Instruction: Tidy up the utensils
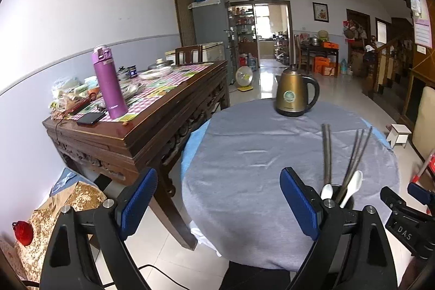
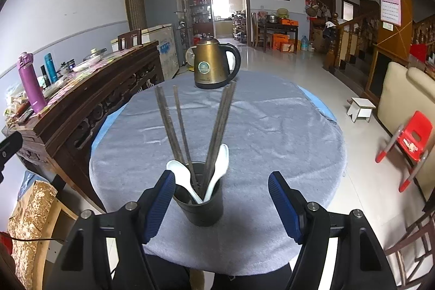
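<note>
A dark cup stands near the front of the round table with the grey cloth. It holds several dark chopsticks and two white spoons. My right gripper is open and empty, its blue pads either side of the cup, apart from it. In the left wrist view the cup with chopsticks and a spoon shows behind the right finger. My left gripper is open and empty over the table's left front edge.
A bronze kettle stands at the table's far side. A dark wooden sideboard with a purple flask and clutter stands left. A red child chair, a white stool and a sofa are right.
</note>
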A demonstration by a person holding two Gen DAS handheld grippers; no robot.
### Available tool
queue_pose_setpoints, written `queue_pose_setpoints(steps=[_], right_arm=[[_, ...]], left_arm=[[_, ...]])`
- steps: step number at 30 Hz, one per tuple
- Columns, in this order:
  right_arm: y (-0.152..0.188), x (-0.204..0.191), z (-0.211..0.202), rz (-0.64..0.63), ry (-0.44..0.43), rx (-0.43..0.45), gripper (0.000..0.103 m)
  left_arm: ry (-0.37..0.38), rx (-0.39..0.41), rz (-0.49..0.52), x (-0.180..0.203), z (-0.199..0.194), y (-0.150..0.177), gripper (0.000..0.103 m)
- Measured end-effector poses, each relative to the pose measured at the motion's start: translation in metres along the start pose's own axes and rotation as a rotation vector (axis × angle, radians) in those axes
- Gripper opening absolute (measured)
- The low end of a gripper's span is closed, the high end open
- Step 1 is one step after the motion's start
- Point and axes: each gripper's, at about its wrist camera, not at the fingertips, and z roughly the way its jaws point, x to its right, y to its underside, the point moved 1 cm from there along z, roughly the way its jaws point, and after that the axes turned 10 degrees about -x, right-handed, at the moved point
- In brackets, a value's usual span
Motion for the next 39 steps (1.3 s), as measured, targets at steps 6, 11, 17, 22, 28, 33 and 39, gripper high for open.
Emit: queue_pose_setpoints(steps=[6,11,17,22,28,33,39], right_arm=[[0.001,0.013,-0.007,0.019,0.001,0.000,0.075],[0.002,0.020,-0.012,0.028,0.002,0.004,0.075],[0.000,0.026,-0.020,0.042,0.002,0.026,0.077],[-0.001,0.029,-0.023,0.049,0.002,0.032,0.077],[-0.001,0.029,-0.023,0.047,0.003,0.025,0.077],[-0.001,0.023,-0.022,0.033,0.000,0.023,0.077],[0.000,0.018,-0.021,0.026,0.002,0.018,0.077]], left_arm=[[0.019,-0.001,0.028,0.016,-0.008,-0.001,0.092],[0.022,0.012,0.047,0.027,-0.015,-0.002,0.092],[0.027,0.020,0.066,0.036,-0.020,-0.002,0.092],[0.032,0.022,0.073,0.038,-0.021,-0.002,0.092],[0.035,0.016,0.069,0.037,-0.021,-0.002,0.092],[0.039,0.010,0.061,0.033,-0.018,-0.001,0.092],[0.043,0.000,0.058,0.030,-0.014,-0.001,0.092]])
